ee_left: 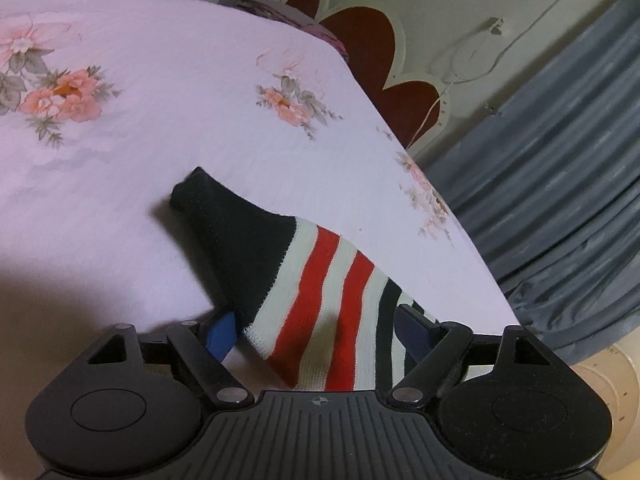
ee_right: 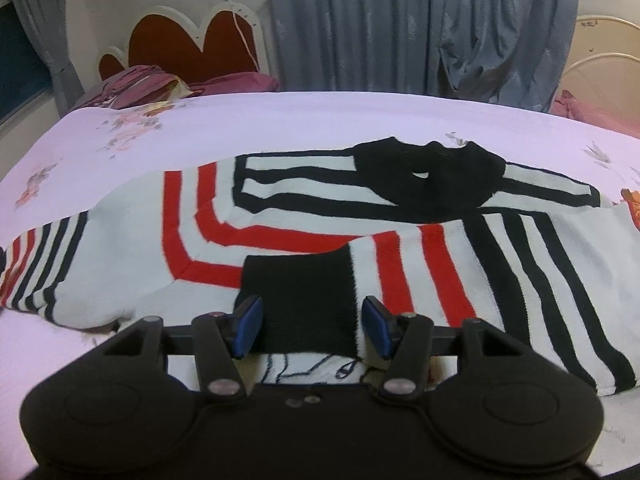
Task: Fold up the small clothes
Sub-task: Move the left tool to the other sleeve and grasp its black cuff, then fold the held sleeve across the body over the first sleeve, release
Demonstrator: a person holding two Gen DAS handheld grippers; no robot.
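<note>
A small striped sweater [ee_right: 280,224], white with red and black stripes and a black collar [ee_right: 432,176], lies spread on the pink floral bedsheet [ee_right: 280,120]. One sleeve is folded across the body, its black cuff [ee_right: 304,304] between the open blue pads of my right gripper [ee_right: 314,330]. In the left wrist view the other sleeve [ee_left: 320,296] with its black cuff [ee_left: 224,216] lies between the wide-open fingers of my left gripper [ee_left: 320,332], seemingly raised off the sheet. Neither set of pads presses the cloth.
The bed edge runs along the right in the left wrist view, with grey curtains [ee_left: 560,184] beyond. A red scalloped headboard [ee_right: 192,40] and purple pillows [ee_right: 160,84] are at the far left. A pink cloth [ee_right: 592,112] lies at the far right.
</note>
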